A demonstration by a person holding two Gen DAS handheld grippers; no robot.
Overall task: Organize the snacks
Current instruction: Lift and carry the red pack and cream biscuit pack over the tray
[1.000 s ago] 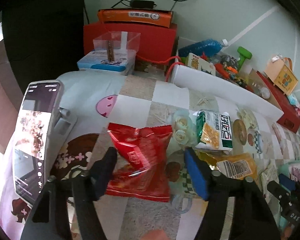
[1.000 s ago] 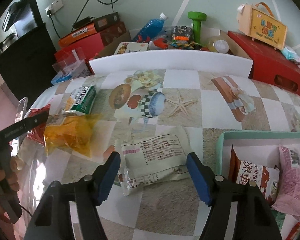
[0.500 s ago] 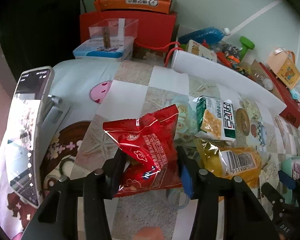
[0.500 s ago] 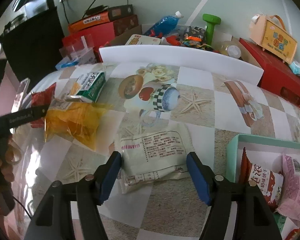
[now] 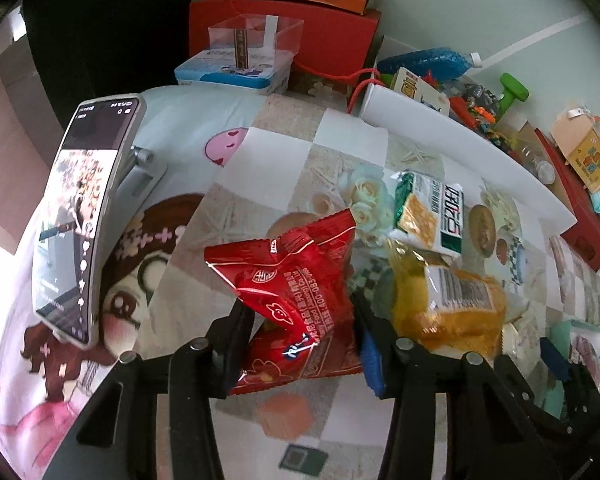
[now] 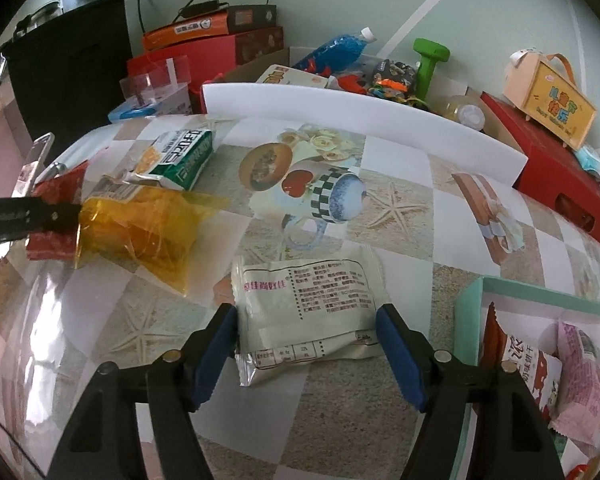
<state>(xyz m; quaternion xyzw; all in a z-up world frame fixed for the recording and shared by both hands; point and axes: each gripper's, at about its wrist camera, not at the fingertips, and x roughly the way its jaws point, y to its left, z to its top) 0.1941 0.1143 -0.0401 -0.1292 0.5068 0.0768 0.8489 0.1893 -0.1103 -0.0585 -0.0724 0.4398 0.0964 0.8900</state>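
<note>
My left gripper (image 5: 300,312) is shut on a red snack bag (image 5: 292,264), which stands crumpled and tilted up between the pads. Beside it lie a yellow see-through bag (image 5: 448,304) and a green-and-white packet (image 5: 428,212). In the right wrist view a white snack packet (image 6: 304,304) lies flat on the patterned tablecloth. My right gripper (image 6: 306,344) is open, with one blue pad at each side edge of the packet. A teal tray (image 6: 468,312) at the right holds a red-and-white packet (image 6: 520,364) and a pink one (image 6: 580,376).
A phone on a stand (image 5: 84,216) rises at the table's left edge. A white foam board (image 6: 360,112) runs along the back, with red boxes (image 6: 560,172), a blue bottle (image 6: 332,48) and a green dumbbell (image 6: 430,60) behind it.
The left jaws closed on the red bag, which now stands bunched up between them. The right gripper rolled and edged closer around the white packet.
</note>
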